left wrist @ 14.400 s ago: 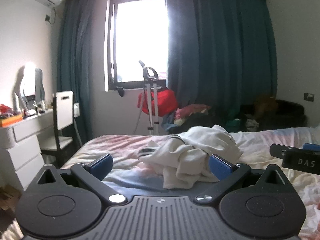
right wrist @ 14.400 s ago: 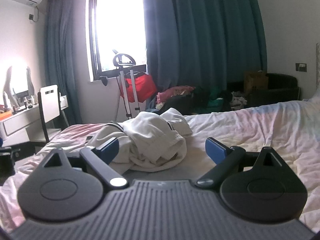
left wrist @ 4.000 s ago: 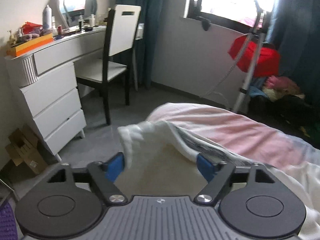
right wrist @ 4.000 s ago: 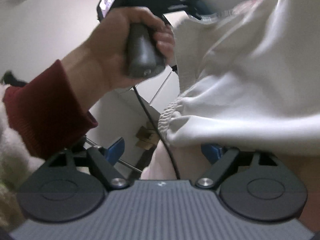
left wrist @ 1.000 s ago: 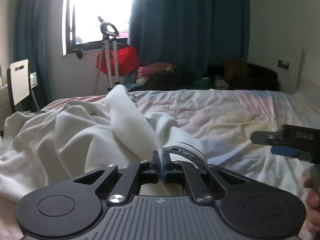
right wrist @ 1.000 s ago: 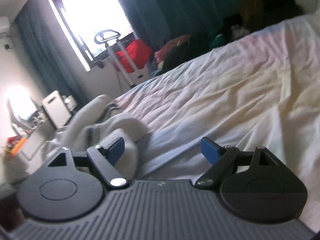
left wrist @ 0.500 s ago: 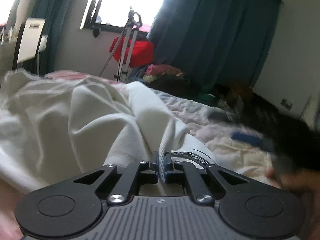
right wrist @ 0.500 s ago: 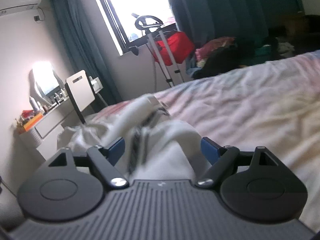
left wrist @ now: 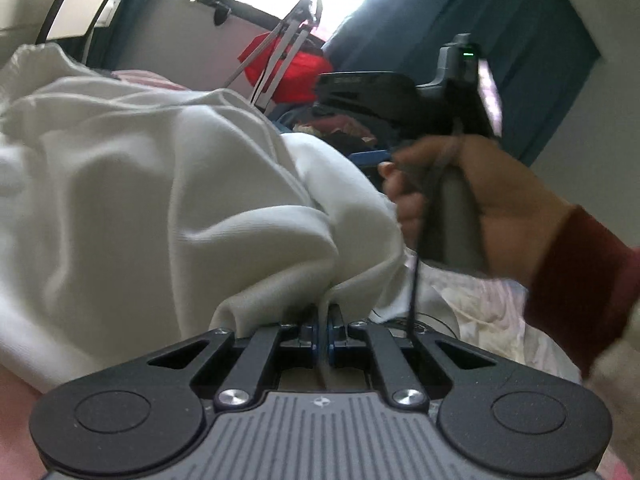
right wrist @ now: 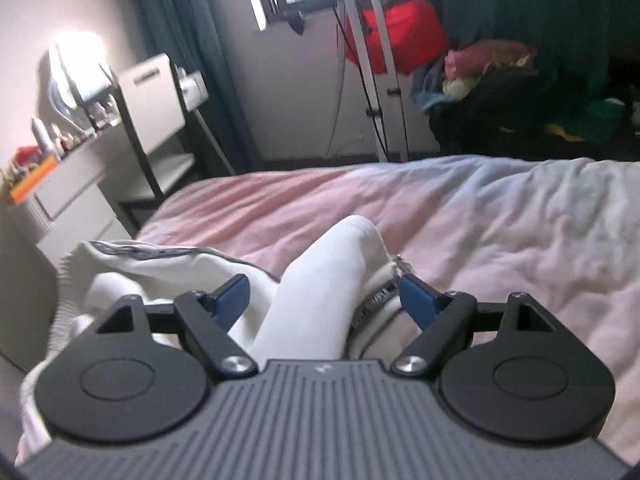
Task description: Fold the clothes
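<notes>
The right gripper (right wrist: 322, 300) has swung across from the open bed and now sits over the white garment (left wrist: 160, 200), with the person's right hand (left wrist: 472, 196) filling the left wrist view. Nearest, the left gripper (left wrist: 323, 330) is pressed together, pinching a fold of that garment. The right one's blue pads (right wrist: 416, 300) stand spread, a white roll of cloth between them, ungripped. Beyond lies the pink bed (right wrist: 500, 232), then a red bag (right wrist: 400, 36) under the window.
</notes>
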A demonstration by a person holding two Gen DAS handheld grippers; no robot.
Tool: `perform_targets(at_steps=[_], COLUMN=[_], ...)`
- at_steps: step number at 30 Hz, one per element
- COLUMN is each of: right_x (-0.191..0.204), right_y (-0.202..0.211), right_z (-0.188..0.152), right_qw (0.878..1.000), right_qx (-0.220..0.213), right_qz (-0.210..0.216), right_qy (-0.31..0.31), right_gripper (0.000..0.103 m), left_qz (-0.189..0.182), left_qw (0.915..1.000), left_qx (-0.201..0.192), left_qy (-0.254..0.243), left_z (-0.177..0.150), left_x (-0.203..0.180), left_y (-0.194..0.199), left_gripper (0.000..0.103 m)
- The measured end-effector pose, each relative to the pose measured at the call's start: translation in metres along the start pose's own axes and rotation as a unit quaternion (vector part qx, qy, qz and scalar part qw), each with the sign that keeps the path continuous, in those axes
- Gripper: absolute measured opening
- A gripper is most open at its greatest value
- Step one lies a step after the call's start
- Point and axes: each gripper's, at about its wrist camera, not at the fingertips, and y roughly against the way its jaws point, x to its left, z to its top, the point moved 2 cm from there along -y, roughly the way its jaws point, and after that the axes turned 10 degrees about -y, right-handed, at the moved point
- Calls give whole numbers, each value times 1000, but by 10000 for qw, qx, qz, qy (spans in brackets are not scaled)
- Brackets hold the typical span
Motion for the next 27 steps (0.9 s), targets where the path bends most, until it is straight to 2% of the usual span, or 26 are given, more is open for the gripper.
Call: perform_targets(at_steps=[2,4,5,6,10,12,17,18,20,21,24,27], right_x=[2,6,7,8,12,2,-38,-49,-77,-92,-141,-201], right_y=[-25,-46,-51,-53,-20,4,88,108,147,168,225,259], right_z=[5,7,7,8,20,32,66,72,81,85,75,37], right_qw=[9997,9992,9986,9982,9979,9961,9845,9803,9727,9681,9502,9382], right_qx=[181,359,392,386,-268,-499,-1406,-1617,-1992,-2194,-2838,-2969], right_qz=[-88,-202,-342,-447,-541,-689,-1046,-1132,-1178,-1176,-1141,-1251], right_qy=[-102,11,65,67,235,224,83,10,-197,-284,-598,-1264], right_gripper=[76,42,15,11,7,7,6,6,6,6,6,7], left_qz=[-68,-71,-63,-55,-97,-166,-422,-493,-526,-534,-565,-578], left_qw=[9999,9999,9999,9998,9994,9988,9953,9938,9916,9906,9904,9906], left_qx=[-38,-99,-135,-172,-316,-452,-867,-991,-1163,-1220,-1195,-1125], left_qy=[123,89,41,-8,-45,-32,20,-38,-229,-296,-403,-529], left_z=[-1,-4,-5,-6,-8,-7,-8,-9,-11,-12,-21,-30], left_x=[5,5,4,3,-3,-5,-20,-25,-36,-42,-57,-72], left_y=[-4,-5,-5,-4,-3,0,19,24,32,35,37,36], left_gripper=[5,5,5,5,5,10,44,47,61,64,69,69])
